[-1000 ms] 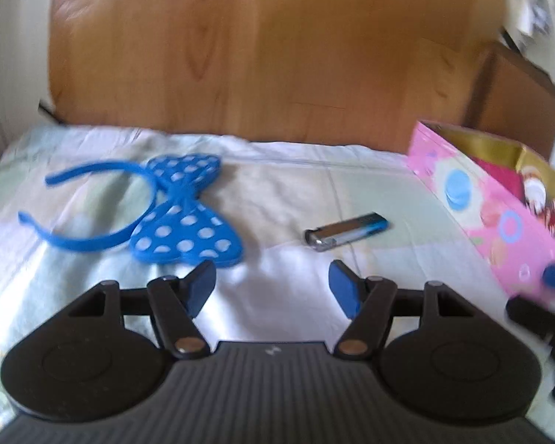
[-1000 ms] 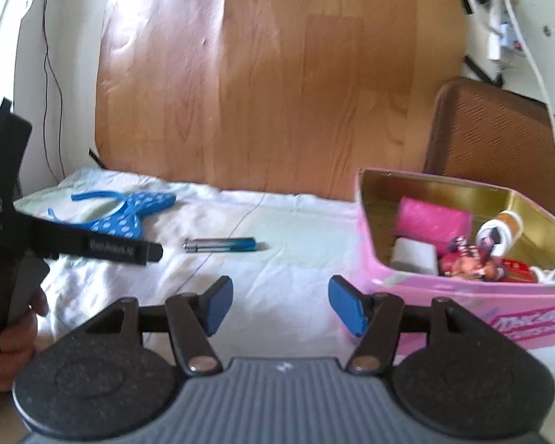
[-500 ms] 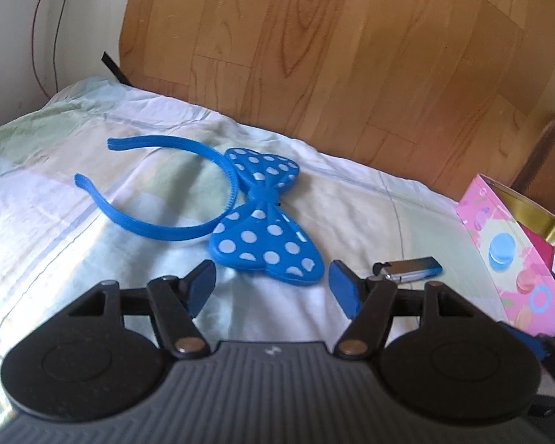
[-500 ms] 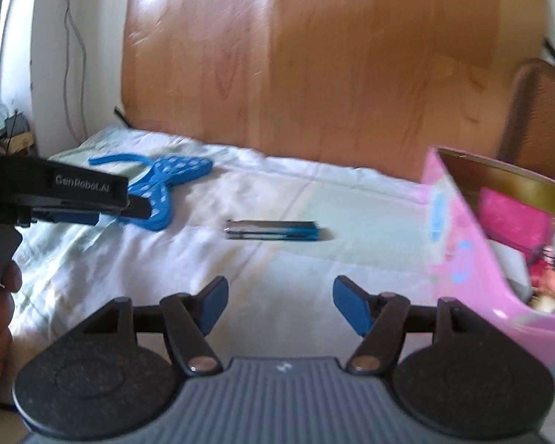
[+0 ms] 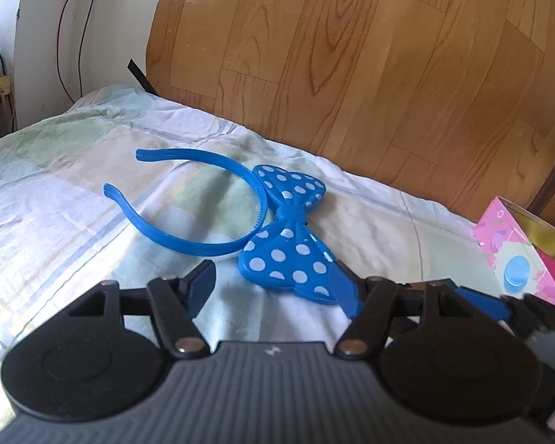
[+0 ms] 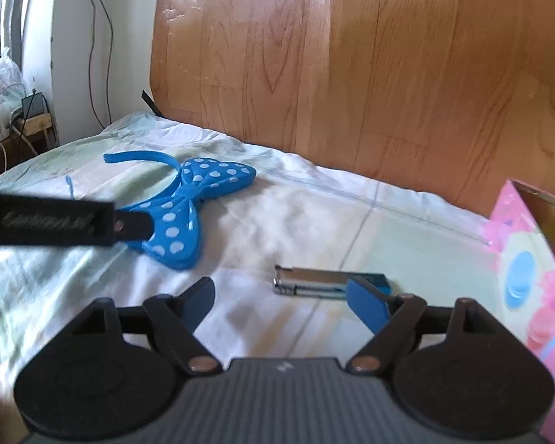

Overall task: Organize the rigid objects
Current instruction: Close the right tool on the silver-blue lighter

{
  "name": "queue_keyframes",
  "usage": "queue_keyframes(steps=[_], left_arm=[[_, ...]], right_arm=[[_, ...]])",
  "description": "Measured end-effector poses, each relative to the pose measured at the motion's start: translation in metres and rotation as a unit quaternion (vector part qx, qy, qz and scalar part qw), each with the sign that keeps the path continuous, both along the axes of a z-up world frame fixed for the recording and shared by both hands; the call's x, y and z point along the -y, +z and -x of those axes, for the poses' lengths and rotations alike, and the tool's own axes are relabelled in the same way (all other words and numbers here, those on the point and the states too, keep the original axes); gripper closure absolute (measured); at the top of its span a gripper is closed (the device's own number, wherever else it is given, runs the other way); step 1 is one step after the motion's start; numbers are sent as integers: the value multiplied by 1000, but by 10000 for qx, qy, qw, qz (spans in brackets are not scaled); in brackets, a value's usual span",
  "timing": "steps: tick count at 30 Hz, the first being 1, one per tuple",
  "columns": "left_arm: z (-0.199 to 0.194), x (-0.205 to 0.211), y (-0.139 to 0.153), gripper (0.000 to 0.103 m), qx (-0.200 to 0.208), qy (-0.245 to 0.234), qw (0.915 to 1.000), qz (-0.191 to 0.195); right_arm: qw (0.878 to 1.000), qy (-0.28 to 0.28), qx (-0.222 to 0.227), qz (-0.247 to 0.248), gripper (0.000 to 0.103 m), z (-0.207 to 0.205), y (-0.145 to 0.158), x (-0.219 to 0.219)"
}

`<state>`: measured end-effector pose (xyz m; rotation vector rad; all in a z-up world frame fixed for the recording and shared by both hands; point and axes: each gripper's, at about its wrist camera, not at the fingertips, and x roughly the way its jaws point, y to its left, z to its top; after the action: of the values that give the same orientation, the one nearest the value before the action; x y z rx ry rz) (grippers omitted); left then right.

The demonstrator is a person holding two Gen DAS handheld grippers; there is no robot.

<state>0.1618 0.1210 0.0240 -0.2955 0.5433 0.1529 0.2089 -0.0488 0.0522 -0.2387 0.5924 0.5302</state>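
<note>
The lighter [image 6: 331, 283] lies flat on the bed sheet [image 6: 314, 214], its long axis running left to right in the right wrist view, silver metal end to the left and blue body to the right. Its blue end is partly covered by the right-hand blue finger [image 6: 368, 309] of the right claw [image 6: 285, 301]. In the left wrist view the lighter cannot be made out at all.

The right claw's jaws have just been opening and stand wide apart just short of the lighter, with nothing between them but sheet.

To the left of the lighter, well apart from it, the blue headband [image 5: 188, 218] with its white-dotted bow [image 5: 292, 236] lies flat; the band's two tips point to the left and the bow's two lobes run toward and away from the camera. The left claw [image 5: 273, 285] is open, its jaws apart and gripping nothing; its right finger overlaps the near lobe of the bow in the picture, and whether it touches cannot be told. In the right wrist view that claw is a blurred black bar [image 6: 55, 222] crossing the headband.

The pink box [image 6: 529, 277] is cut off at the right edge. A wooden headboard [image 5: 351, 55] rises behind the bed.
</note>
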Motion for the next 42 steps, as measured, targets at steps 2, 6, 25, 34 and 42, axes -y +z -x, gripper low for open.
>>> queue_keyframes(steps=[2,6,25,34,42], left_arm=[[0,0,0,34,-4,4,10000,12],[-2,0,0,33,-45,-15,10000,19],[-5,0,-3,33,-140,-90,9998,60],[-6,-2,-4,33,-167,-58,9998,64],[-8,-2,-7,32,-246,-64,9997,46]], right_arm=[[9999,-28,-167,-1,21,-12,-3,-5],[9997,-59,-228,19,20,-30,-6,-11],[9946,213,572,840,79,-31,-11,-27],[9902,441,807,1048,99,-16,-11,-34],[9951,378,486,775,100,5,-10,1]])
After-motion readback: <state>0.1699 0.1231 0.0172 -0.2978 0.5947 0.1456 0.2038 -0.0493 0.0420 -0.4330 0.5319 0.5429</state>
